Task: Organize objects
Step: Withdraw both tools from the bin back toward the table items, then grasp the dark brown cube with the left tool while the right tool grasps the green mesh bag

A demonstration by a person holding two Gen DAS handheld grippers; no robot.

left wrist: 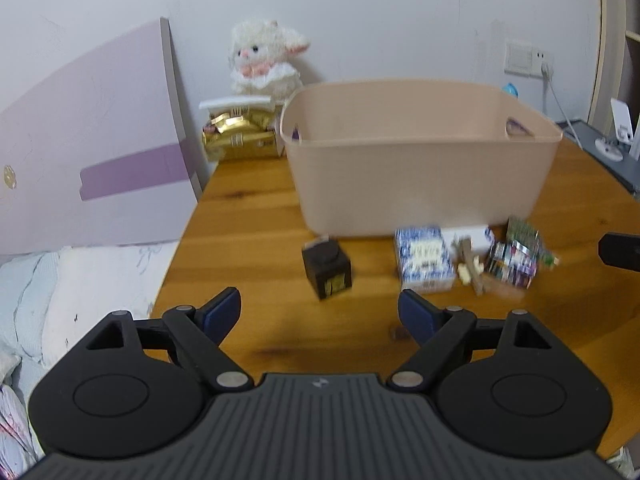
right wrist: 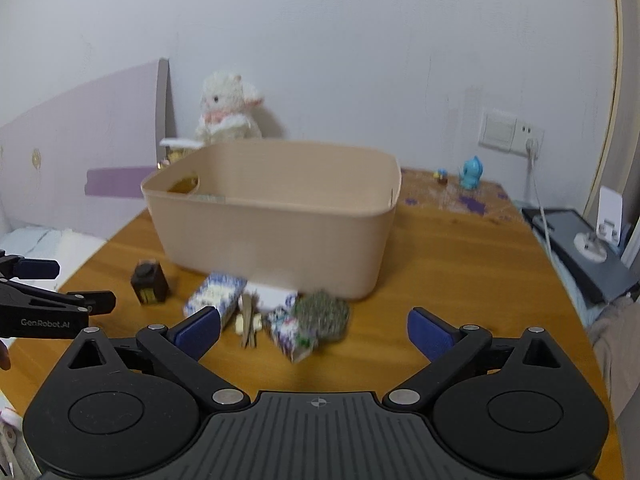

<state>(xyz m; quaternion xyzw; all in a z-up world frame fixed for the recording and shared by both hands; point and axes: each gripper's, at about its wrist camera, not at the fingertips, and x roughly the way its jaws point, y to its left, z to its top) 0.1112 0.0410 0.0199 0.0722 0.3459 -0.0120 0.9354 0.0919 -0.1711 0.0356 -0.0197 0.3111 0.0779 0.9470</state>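
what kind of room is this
Most likely a bedroom: a wooden table stands against bedding, a plush toy sits by the wall, and a beige bin waits among small clutter.

White lettering reading "GenRobot.AI" is showing on the black body of the left tongs (right wrist: 56,280), which are reaching in at the left edge of the right wrist view. Print is covering the blue-and-white patterned box (left wrist: 424,258) and the small black box (left wrist: 327,270) at the frame's centre, but blur is keeping it from being read.
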